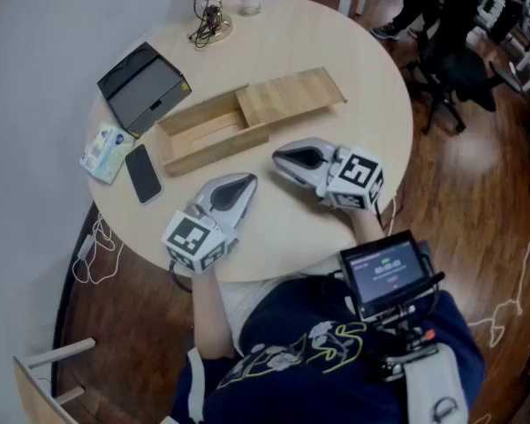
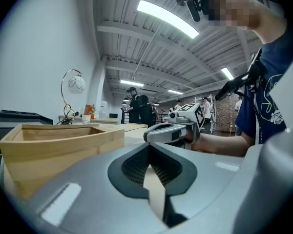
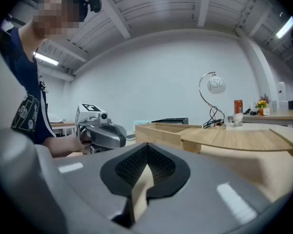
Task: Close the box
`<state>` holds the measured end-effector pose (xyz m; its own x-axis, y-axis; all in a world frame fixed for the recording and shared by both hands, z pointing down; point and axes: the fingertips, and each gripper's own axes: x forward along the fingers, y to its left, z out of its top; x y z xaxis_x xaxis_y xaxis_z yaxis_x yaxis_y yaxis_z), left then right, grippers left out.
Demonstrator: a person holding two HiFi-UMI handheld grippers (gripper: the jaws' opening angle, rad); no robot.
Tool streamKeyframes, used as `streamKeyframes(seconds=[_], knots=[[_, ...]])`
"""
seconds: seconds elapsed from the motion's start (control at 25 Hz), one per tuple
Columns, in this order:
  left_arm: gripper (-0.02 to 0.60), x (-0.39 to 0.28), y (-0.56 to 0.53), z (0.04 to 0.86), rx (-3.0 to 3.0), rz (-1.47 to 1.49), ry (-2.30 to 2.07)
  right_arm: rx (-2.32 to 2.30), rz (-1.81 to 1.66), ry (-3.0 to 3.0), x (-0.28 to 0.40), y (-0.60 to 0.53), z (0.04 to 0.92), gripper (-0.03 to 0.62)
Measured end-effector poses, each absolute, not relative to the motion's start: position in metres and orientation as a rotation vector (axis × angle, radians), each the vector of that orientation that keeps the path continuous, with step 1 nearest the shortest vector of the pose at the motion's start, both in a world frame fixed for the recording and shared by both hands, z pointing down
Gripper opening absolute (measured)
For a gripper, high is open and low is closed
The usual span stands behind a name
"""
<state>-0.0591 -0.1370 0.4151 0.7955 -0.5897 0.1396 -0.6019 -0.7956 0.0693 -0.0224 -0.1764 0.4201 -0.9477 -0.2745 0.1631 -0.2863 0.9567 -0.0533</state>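
Slantwise on the round desk (image 1: 283,237), a shallow wooden box (image 1: 194,140) with its open side up, long axis running from near-left to far-right. Sliding lid (image 1: 291,95) drawn about half out past the far-right end, in line with the box. Just on the near side, left claw (image 1: 246,182) and right claw (image 1: 281,156) resting on the desk, tips near one another, clear of the box. Jaws of both pressed together, nothing held.

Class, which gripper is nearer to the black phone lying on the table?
Left. The left gripper lies just to the right of the phone; the right gripper sits farther right, beyond the left one.
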Motion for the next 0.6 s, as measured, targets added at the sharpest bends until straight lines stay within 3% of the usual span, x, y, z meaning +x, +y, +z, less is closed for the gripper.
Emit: streamKeyframes(seconds=[0.6], knots=[[0.002, -0.0566, -0.1336, 0.4116, 2.881, 0.177, -0.946, 0.422, 0.111, -2.957, -0.0205, -0.1737, 0.4195, -0.006]])
